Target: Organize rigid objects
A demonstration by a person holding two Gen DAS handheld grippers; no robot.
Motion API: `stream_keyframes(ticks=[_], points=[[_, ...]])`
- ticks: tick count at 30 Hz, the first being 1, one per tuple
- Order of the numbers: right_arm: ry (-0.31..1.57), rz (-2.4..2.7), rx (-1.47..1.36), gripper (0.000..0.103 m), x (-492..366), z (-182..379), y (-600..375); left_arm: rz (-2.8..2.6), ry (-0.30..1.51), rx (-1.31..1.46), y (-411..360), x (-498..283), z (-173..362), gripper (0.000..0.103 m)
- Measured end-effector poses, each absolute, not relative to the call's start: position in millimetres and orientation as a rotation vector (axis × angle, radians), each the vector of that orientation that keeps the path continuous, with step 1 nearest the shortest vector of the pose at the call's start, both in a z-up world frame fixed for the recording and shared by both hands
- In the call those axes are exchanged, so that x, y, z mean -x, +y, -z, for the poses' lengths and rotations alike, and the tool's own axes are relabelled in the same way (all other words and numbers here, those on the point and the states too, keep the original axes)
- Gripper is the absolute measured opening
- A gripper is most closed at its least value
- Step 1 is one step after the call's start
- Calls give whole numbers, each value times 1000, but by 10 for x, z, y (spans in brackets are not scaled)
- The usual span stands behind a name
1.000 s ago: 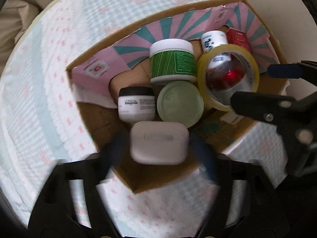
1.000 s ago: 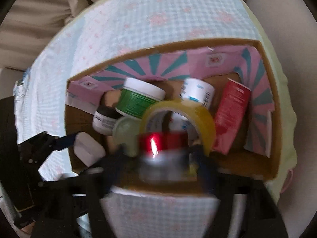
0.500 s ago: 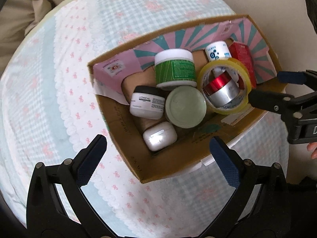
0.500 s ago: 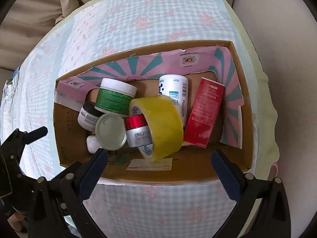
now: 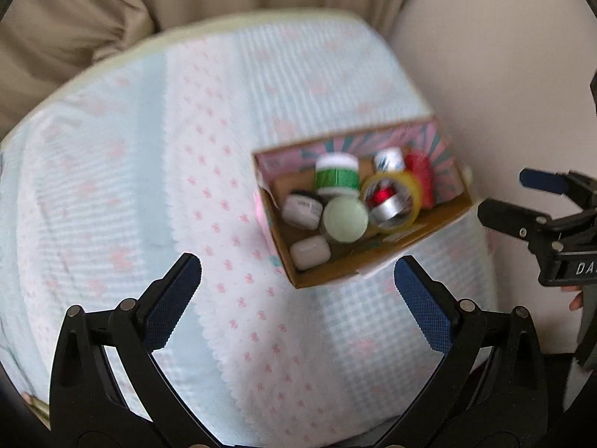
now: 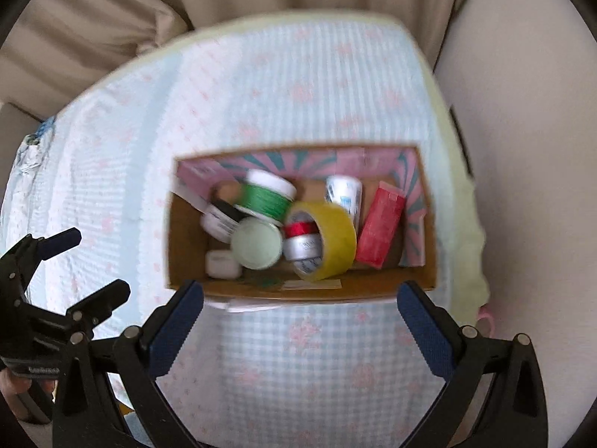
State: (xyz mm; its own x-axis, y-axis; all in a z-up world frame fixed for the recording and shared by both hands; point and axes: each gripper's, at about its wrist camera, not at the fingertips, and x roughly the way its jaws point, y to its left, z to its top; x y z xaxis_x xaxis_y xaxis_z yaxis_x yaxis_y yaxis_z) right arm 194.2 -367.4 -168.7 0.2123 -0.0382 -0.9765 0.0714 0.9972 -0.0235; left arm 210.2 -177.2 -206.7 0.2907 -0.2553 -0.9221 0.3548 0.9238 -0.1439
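Both tongs gape wide with nothing between their blue-padded fingers: the left tongs (image 5: 297, 291) hang above the patterned cloth, well apart from the box, and the right tongs (image 6: 300, 308) hang over the cloth just short of the box's near wall.

The cardboard box (image 6: 373, 286) holds all the rigid objects. A roll of yellow tape (image 6: 328, 240) stands on edge near the middle, with a red-capped silver jar (image 6: 303, 240) lying inside its ring. Just left of it a pale green round lid (image 6: 256, 243) faces up, and at the near left corner lies a small white case (image 6: 222, 264). Behind the lid a white jar with a black cap (image 6: 220, 221) lies tilted, touching a green-labelled jar with a white lid (image 6: 269, 196). A white bottle with blue print (image 6: 345, 194) leans at the back, and a red carton (image 6: 380, 227) lies aslant on the right. The box's inner walls are lined with pink and teal striped paper (image 6: 283, 162).

The box rests on a light blue and white cloth with pink motifs (image 5: 149, 186) spread over a rounded surface. Beige fabric folds (image 5: 93, 7) lie beyond it. Motion blur softens both views.
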Motion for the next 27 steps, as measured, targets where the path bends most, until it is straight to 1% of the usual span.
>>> stream_keyframes(ticks=[4, 6, 8, 11, 17, 27], points=[[1218, 72, 16, 103, -1744, 930, -3232, 385, 1015, -3, -1255, -1811, 1178, 103], [1136, 72, 31, 103, -1604, 546, -2984, 356, 937, 10, -1023, -1689, 864, 103], [1077, 67, 39, 103, -1486, 282, -2784, 309, 850, 15, -768, -1524, 533, 103], [997, 61, 41, 103, -1327, -50, -2519, 248, 771, -8, -507, -1331, 266, 103], [873, 71, 33, 103, -973, -403, -2086, 208, 689, -40, -202, -963, 76, 103], [812, 94, 76, 103, -591, -424, -1746, 202, 652, -23, 27, -555, 52, 103]])
